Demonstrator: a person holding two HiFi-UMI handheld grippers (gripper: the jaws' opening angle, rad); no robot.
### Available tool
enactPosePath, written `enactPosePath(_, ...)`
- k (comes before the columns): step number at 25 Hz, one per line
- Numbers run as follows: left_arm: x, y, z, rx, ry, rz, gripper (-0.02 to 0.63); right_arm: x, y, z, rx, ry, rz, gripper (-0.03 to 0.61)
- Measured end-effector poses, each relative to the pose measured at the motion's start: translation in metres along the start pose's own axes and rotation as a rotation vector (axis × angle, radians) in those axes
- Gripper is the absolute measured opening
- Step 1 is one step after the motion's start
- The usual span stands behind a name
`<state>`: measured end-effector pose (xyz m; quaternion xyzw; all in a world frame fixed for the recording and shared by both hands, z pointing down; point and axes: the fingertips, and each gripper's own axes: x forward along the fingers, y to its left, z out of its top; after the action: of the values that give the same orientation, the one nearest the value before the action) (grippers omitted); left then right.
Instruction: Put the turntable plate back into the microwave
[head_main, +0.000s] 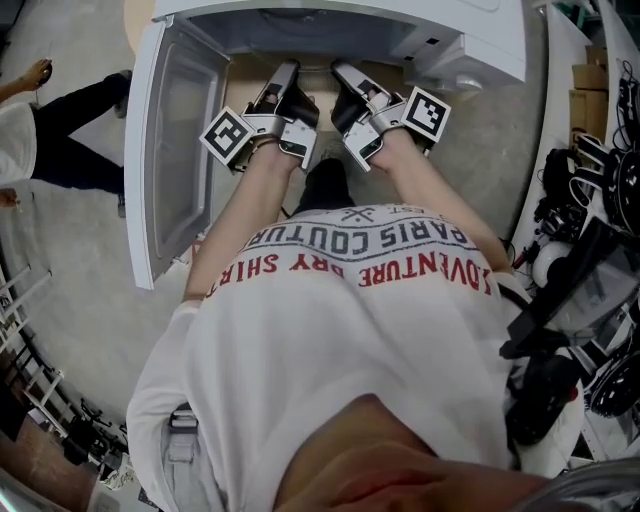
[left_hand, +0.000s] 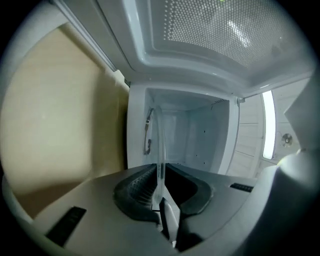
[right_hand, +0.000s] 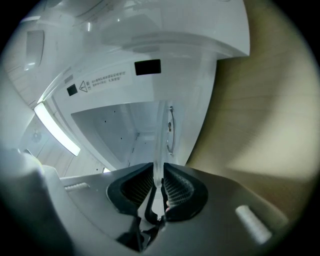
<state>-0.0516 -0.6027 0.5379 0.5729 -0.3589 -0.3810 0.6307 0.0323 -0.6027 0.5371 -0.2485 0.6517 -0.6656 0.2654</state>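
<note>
Bystander (head_main: 62, 128) in dark trousers at left; tangled cables (head_main: 598, 182) at right.

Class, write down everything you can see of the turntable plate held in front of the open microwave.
The turntable plate looks like clear, colourless glass and is seen only edge-on, as a thin pale strip. It is clamped between the ribbed fingers of the left gripper and, on its other side, by the right gripper. It hangs in the air before the white cavity of the microwave, which shows through it. Its face and full outline are not visible, and the head view hides it.
</note>
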Motion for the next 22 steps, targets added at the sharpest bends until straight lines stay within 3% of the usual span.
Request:
enactPosePath(5, 0.017, -0.005, 0.008, -0.018, -0.013, -0.015, 0.043, -0.012, 0.003, 0.004, -0.009, -0.006, -0.003, 0.038)
enactPosePath(13, 0.036, 0.0, 0.016, 0.021, -0.021, 0.018, 0.043, -0.032, 0.0, 0.009, -0.013, -0.028, -0.015, 0.038)
enactPosePath(22, 0.045, 0.014, 0.021, 0.069, -0.027, 0.118, 0.034, -0.034, 0.001, 0.01, -0.011, -0.038, -0.014, 0.038)
